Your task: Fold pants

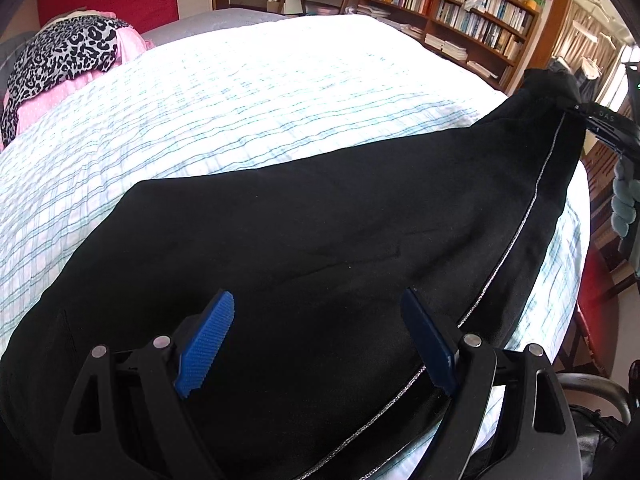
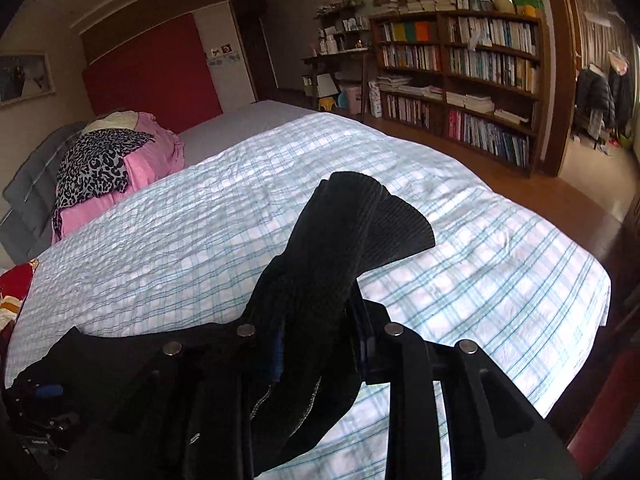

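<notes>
Black pants [image 1: 304,240] with a thin silver side stripe lie across the near part of a bed with a white and teal checked cover [image 1: 248,92]. My left gripper [image 1: 316,336] is open, its blue pads just above the pants' wide end, holding nothing. My right gripper [image 2: 320,344] is shut on the ribbed cuff end of the pants [image 2: 352,224] and lifts it above the bed. In the left wrist view the right gripper [image 1: 600,124] shows at the far right, pulling the leg end up.
A pile of pink and leopard-print clothes [image 1: 68,68] lies at the bed's far left. A bookshelf [image 2: 460,72] stands against the far wall. Wooden floor runs past the bed's right edge [image 2: 600,280].
</notes>
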Available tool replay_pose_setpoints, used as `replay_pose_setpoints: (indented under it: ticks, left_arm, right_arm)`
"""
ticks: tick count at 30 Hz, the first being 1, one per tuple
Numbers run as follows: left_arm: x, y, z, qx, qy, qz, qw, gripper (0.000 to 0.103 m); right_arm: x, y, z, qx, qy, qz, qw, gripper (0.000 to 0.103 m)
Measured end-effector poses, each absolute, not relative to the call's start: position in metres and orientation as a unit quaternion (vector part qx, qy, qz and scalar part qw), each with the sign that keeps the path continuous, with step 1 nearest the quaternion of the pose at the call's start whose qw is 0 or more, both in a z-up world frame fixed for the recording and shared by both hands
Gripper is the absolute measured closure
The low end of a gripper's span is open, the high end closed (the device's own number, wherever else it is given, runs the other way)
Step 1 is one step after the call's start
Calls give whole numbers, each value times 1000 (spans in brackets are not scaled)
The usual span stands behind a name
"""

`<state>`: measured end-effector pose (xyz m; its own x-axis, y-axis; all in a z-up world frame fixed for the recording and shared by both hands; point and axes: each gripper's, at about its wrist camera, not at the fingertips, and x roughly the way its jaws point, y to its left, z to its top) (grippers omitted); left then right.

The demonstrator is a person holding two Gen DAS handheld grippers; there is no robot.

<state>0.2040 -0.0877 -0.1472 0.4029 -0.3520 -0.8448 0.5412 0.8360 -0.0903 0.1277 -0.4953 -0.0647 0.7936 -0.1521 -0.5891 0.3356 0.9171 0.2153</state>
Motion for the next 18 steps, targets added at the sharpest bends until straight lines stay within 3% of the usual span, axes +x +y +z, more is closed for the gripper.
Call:
replay_pose_setpoints:
  ticks: [10,18]
  left_arm:
    - [206,-37,-139,53,470,-237,849,18]
    - [204,12,-142,2,473,-210,855,18]
  right_arm:
    - [142,-357,-5,52,256,-24,965,77]
    - [146,-230,-17,-42,268,46,962,77]
